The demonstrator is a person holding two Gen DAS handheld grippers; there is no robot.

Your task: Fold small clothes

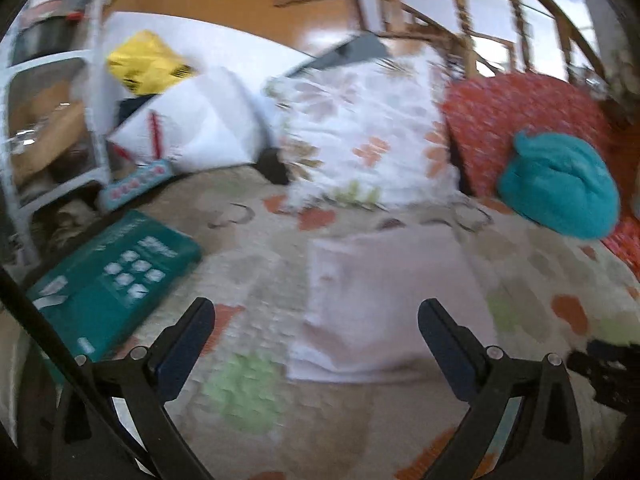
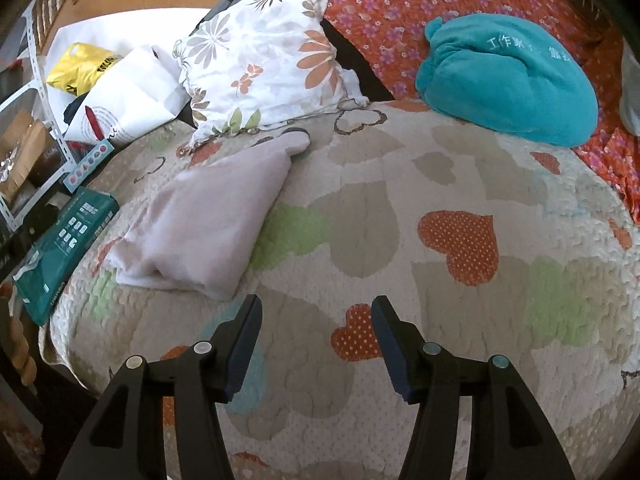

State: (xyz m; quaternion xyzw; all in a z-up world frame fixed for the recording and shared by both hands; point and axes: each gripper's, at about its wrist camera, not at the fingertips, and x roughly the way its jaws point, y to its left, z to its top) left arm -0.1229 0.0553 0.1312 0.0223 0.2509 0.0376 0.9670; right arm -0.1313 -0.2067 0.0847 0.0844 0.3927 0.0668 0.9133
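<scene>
1. Your left gripper and right gripper both stand wide apart, holding nothing, above the heart-patterned quilt.
2. Your folded pale pink garment lies on it, just ahead of the left fingers, ahead-left of the right.
3. Beyond it, a floral pillow; far right, a teal towel bundle.

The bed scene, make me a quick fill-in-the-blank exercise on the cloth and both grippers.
1. The pale cloth lies folded on the ____.
2. The jaws of the right gripper are ____.
3. The teal bundle rests against the ____ floral blanket.
4. The left gripper holds ____.

Missing words: quilt; open; red; nothing
</scene>
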